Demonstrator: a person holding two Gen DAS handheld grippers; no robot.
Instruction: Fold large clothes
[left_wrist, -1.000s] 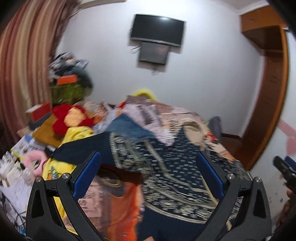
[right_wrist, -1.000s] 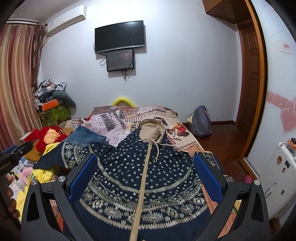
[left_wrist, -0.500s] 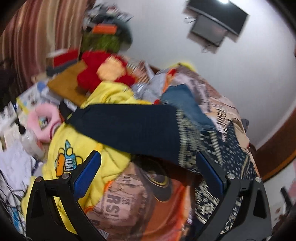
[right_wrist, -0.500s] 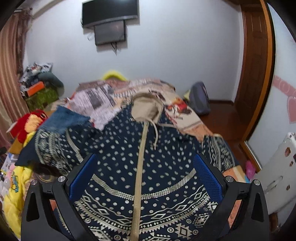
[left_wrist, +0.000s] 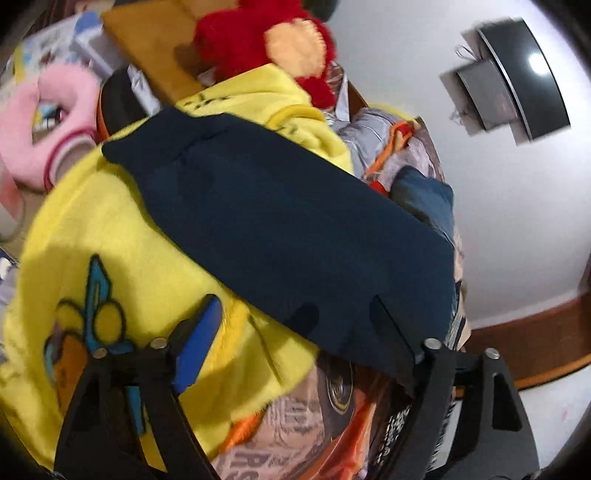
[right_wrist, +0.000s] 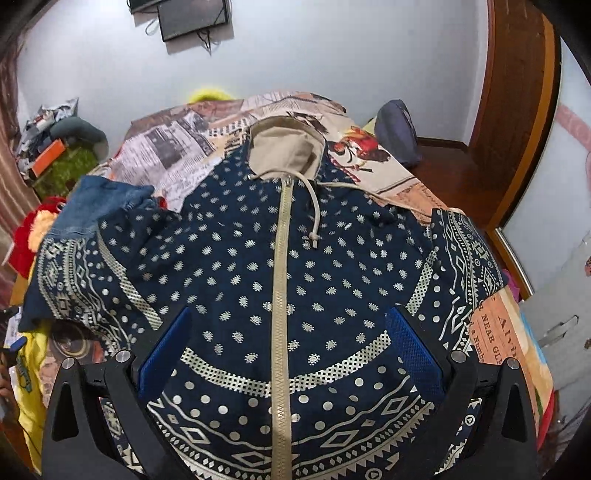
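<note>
A navy hoodie (right_wrist: 280, 295) with cream patterns, a beige hood (right_wrist: 284, 147) and a beige zipper lies flat, front up, on the bed. Its plain navy left sleeve (left_wrist: 280, 229) stretches over a yellow garment in the left wrist view. My left gripper (left_wrist: 295, 325) is open, close above the sleeve's near part. My right gripper (right_wrist: 288, 339) is open and empty, above the hoodie's lower front. The hoodie's right sleeve (right_wrist: 469, 254) lies at the bed's right edge.
A yellow printed garment (left_wrist: 122, 251) lies under the sleeve at the bed's left edge. Blue jeans (right_wrist: 103, 199), a red plush toy (left_wrist: 266, 44) and a pink plush ring (left_wrist: 40, 125) lie left. A grey bag (right_wrist: 399, 129) stands on the floor at right.
My left gripper has swung left and down toward the hoodie's left sleeve, which now fills its view. My right gripper has lowered closer to the hoodie's front. Both stay open.
</note>
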